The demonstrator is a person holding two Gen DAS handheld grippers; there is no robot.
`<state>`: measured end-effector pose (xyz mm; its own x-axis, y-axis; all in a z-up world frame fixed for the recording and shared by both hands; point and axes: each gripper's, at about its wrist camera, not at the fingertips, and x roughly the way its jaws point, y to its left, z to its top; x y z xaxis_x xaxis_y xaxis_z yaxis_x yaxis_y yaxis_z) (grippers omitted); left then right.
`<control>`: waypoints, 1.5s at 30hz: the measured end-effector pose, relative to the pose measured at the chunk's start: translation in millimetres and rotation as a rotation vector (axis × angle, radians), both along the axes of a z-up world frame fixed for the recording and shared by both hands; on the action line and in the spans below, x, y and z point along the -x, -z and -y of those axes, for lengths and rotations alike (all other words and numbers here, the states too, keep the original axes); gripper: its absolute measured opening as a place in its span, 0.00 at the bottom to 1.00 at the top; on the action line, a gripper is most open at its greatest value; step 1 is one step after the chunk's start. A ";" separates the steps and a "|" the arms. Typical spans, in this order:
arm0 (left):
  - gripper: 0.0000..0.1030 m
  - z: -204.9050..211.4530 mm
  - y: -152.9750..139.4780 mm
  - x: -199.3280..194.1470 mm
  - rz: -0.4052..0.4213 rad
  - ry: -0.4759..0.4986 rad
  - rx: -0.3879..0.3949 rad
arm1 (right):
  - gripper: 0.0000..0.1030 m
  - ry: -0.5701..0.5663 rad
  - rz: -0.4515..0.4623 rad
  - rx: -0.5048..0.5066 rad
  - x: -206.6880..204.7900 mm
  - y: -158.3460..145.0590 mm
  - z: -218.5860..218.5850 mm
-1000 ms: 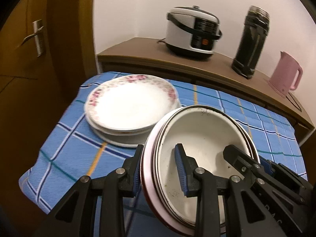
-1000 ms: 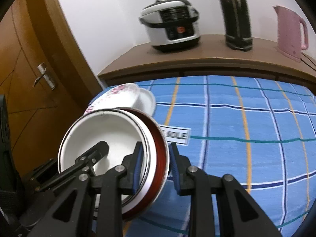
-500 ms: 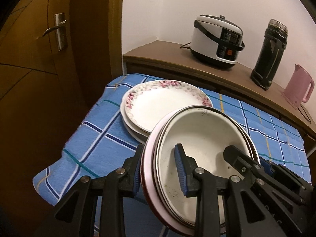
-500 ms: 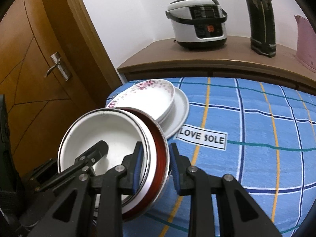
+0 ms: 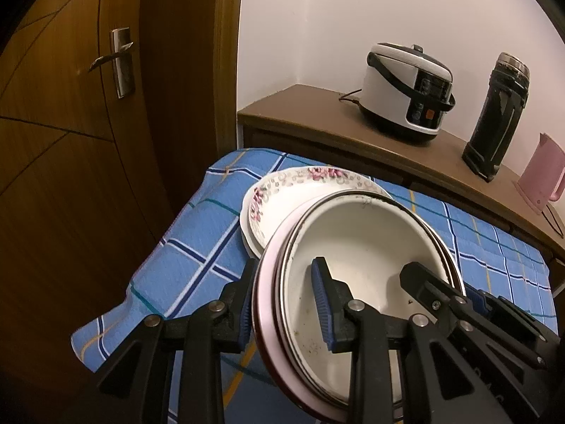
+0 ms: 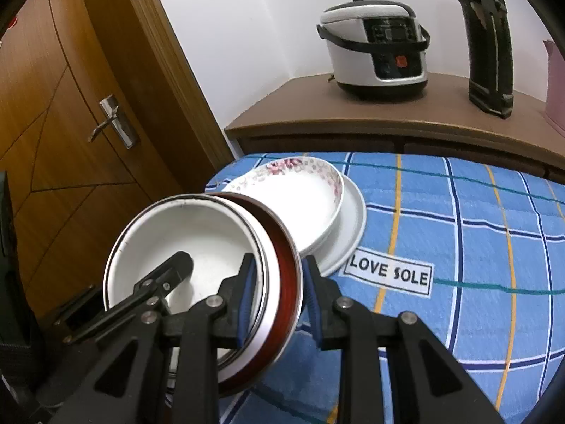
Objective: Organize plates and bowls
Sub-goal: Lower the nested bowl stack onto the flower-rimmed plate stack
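Note:
Both grippers hold a nested stack of bowls [image 5: 367, 247] [image 6: 190, 229], white inside, the outer one red-brown, tilted above the table's near left corner. My left gripper [image 5: 282, 304] is shut on its left rim. My right gripper [image 6: 277, 282] is shut on its right rim. Behind the bowls, a floral-rimmed plate [image 5: 282, 194] [image 6: 300, 194] lies on a plain white plate [image 6: 353, 226] on the blue checked tablecloth [image 5: 197, 247] [image 6: 476, 247].
A wooden sideboard [image 5: 317, 113] [image 6: 353, 116] behind the table carries a rice cooker [image 5: 406, 92] [image 6: 374, 56], a black flask [image 5: 498, 120] [image 6: 487, 42] and a pink kettle [image 5: 540, 173]. A wooden door [image 5: 70, 141] [image 6: 70, 123] stands left. A "LOVE SOLE" label [image 6: 388, 275] lies on the cloth.
Both grippers, still clamped on the bowl stack, have pulled back and up from the table; the plates and sideboard now look farther away and more of the door shows.

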<state>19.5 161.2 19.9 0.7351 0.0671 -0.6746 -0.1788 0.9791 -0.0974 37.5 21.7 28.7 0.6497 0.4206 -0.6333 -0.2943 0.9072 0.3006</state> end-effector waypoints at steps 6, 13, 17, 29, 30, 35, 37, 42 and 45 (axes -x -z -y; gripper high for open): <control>0.31 -5.4 -9.8 -10.0 0.024 -0.007 0.003 | 0.27 -0.001 0.022 -0.009 -11.2 -10.8 -4.9; 0.31 -9.3 -23.0 -24.2 0.054 -0.011 0.007 | 0.27 0.006 0.045 -0.020 -25.6 -22.5 -7.3; 0.31 -10.1 -30.0 -33.5 0.066 -0.008 0.011 | 0.27 0.013 0.060 -0.024 -34.3 -29.4 -7.2; 0.31 -2.9 -38.6 -64.4 0.071 0.019 0.020 | 0.27 0.051 0.066 -0.035 -62.0 -36.1 2.3; 0.31 -2.5 -38.5 -66.7 0.070 0.019 0.021 | 0.27 0.054 0.064 -0.035 -64.4 -35.8 3.5; 0.31 0.5 -34.6 -81.9 0.055 0.031 0.034 | 0.27 0.070 0.051 -0.027 -77.4 -32.5 7.7; 0.31 3.8 -31.7 -88.9 0.047 0.038 0.037 | 0.27 0.078 0.042 -0.025 -83.2 -30.2 10.3; 0.31 8.2 -27.1 -100.5 0.031 0.045 0.040 | 0.27 0.085 0.028 -0.019 -93.8 -26.0 15.2; 0.31 9.2 -24.8 -106.4 0.024 0.047 0.044 | 0.27 0.087 0.019 -0.018 -99.5 -23.7 17.0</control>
<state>125.8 152.0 44.8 0.7527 0.0029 -0.6583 -0.1301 0.9809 -0.1444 137.0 4.7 52.4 0.6963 0.3729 -0.6133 -0.2204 0.9243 0.3117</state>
